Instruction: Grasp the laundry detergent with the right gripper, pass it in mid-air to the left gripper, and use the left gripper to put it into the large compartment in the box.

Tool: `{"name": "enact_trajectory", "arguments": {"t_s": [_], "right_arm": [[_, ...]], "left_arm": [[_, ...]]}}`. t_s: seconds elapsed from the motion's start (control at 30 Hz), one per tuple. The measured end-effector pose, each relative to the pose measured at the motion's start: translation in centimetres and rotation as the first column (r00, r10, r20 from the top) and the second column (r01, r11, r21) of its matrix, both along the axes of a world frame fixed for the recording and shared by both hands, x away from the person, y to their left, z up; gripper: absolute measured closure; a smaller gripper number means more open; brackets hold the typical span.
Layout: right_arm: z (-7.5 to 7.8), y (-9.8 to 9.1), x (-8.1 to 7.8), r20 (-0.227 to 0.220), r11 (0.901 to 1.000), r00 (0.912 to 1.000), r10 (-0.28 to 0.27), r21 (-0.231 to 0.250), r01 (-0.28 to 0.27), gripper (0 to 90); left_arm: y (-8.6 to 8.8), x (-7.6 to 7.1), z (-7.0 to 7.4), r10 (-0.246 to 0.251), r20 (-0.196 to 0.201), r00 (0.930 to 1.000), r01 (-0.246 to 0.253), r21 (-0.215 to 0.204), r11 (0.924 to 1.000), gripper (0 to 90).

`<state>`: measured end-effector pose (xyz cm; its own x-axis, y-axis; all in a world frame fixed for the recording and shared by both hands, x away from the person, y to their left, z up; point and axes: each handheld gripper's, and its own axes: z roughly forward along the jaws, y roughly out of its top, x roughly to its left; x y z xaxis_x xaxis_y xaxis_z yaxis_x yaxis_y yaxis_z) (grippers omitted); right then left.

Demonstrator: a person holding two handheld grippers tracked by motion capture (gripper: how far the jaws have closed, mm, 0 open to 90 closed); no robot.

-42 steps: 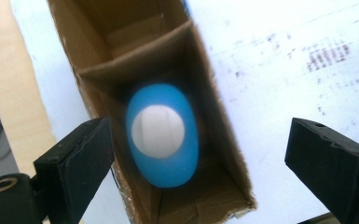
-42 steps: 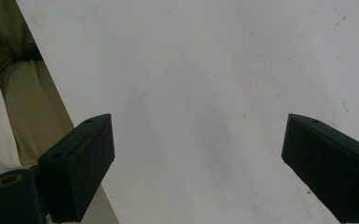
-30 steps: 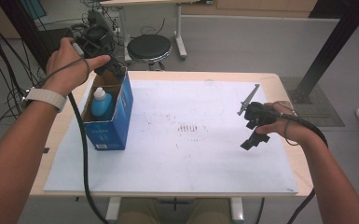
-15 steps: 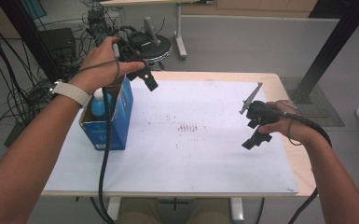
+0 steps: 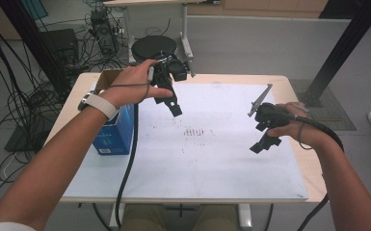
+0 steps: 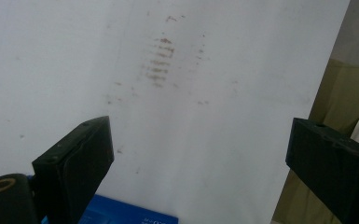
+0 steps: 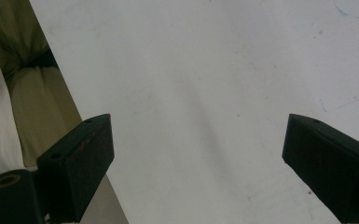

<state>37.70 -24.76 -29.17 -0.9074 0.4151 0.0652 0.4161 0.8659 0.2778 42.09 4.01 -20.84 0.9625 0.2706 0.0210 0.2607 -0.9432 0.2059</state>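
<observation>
High view is showing your left gripper (image 5: 172, 98) hovering over the far left part of the white sheet (image 5: 212, 159) that is covering the table (image 5: 296, 84), with its jaws pointing down and toward you. Just to its left, the blue box (image 5: 113, 137) is standing at the sheet's edge, partly hidden by your left wrist and watch (image 5: 98, 104); nothing is lying between the gripper and the box except your own hand (image 5: 130, 86). The gripper's cable (image 5: 127, 163) is hanging down across the box's right side. A patch of brown smudges (image 5: 196, 132) is lying on the sheet below and to the right of the left gripper, roughly midway toward your right gripper (image 5: 265, 137), which you are holding well apart over the sheet's right part.

In the left gripper view, the jaws are standing wide apart and gripping nothing; the smudges (image 6: 161, 63) are lying ahead between them, and a blue corner of the box (image 6: 126, 215) is peeking in at the bottom. In the right gripper view, the jaws are likewise spread wide and empty, with bare sheet (image 7: 205, 93) ahead.
</observation>
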Motion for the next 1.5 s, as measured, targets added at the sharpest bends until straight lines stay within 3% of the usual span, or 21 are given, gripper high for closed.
{"name": "enact_trajectory", "arguments": {"t_s": [0.23, 0.47, 1.5], "right_arm": [[-0.4, 0.1, 0.1, -0.001, 1.0, 1.0, -0.001, 0.005, 0.001, 7.5], [-0.5, 0.1, 0.1, 0.002, 1.0, 1.0, -0.001, 0.002, 0.001, 7.2], [-0.5, -0.2, -0.5, 0.008, 1.0, 1.0, -0.001, -0.002, 0.001, 7.2]], "left_arm": [[-0.9, -0.6, -1.7, -0.051, -0.008, 0.9987, 0.051, 0.01, 0.9987, 9.1], [-1.5, -0.8, -2.6, -0.059, -0.024, 0.998, 0.06, 0.016, 0.9981, 8.9], [-0.9, -0.9, -2.7, -0.026, -0.012, 0.9996, 0.026, 0.017, 0.9995, 9.4]]}}
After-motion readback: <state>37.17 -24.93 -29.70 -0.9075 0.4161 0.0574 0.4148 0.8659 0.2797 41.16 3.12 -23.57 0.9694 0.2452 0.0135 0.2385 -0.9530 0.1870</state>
